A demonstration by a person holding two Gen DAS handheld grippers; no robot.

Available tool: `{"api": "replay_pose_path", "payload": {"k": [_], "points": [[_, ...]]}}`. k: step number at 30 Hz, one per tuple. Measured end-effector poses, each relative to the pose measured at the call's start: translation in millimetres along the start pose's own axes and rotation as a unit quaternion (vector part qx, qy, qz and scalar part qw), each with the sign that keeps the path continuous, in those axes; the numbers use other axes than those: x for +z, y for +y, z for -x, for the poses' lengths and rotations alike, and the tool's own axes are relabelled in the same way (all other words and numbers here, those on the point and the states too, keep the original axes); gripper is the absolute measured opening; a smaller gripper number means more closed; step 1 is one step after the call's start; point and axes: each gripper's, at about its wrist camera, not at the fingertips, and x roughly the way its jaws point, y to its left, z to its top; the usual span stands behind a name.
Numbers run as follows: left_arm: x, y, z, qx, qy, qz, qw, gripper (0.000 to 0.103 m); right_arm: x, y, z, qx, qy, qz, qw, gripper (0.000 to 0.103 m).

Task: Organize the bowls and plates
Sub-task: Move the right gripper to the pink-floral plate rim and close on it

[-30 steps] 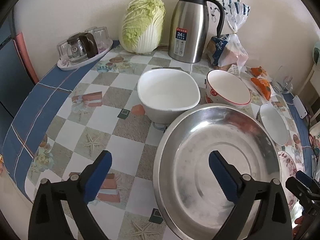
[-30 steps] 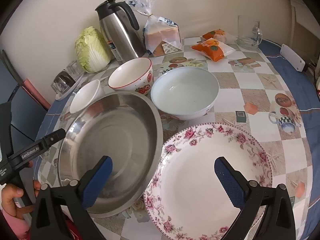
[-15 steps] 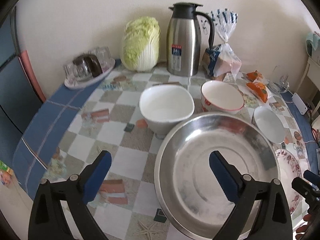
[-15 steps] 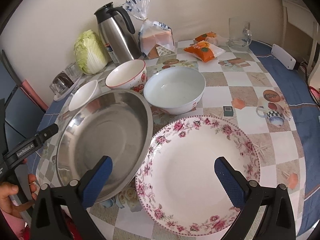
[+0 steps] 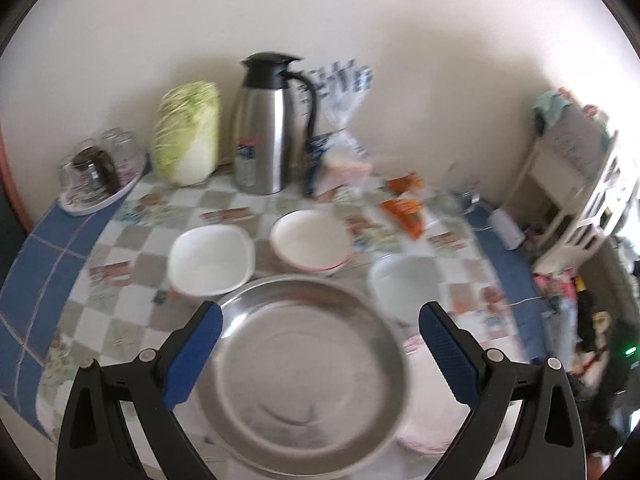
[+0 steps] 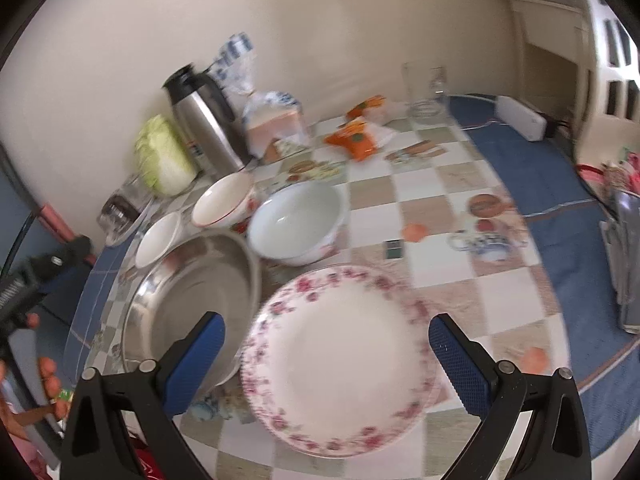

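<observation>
Silver steel basin (image 5: 304, 376); white plate (image 6: 340, 360) with pink floral rim; white bowl (image 6: 224, 200) red-rimmed; tabletop (image 6: 432, 216) beige-white checks, blue border; tool pads (image 6: 194, 360) blue.

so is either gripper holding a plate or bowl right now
No. The left gripper is open above the steel basin, and the right gripper is open above the floral plate.

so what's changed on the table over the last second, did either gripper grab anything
Nothing was grabbed. Both cameras have pulled back and up: the left gripper, open, now frames the steel basin from farther off, and the right gripper, open, sits higher over the floral plate. The bowls, the thermos and the cabbage lie where they did.
</observation>
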Motion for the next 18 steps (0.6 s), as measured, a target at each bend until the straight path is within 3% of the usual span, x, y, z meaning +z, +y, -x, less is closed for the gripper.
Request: {"api": "replay_pose_path", "payload": {"k": [3, 9, 13, 18], "points": [[7.4, -20.3, 7.7, -0.028, -0.001, -0.006, 0.9996, 0.099, 1.1, -21.5, 7.9, -0.007, -0.006, -0.020, 1.000, 0.103], [-9.4, -65.9, -6.7, -0.096, 0.049, -0.017, 0.9940, 0.099, -4.9, -57.8, 10.3, -0.020, 0.004, -0.057, 0.998, 0.103], [-33.3, -99.9, -27.0, -0.108, 0.092, -0.040, 0.9891, 0.099, -11.8, -72.8, 11.5, -0.024, 0.011, -0.064, 0.998, 0.103], [-64.3, -122.1, -52.8, -0.108, 0.150, -0.034, 0.9822, 0.099, -20.8, -93.2, 7.7, -0.033, 0.025, -0.082, 0.996, 0.103]]}}
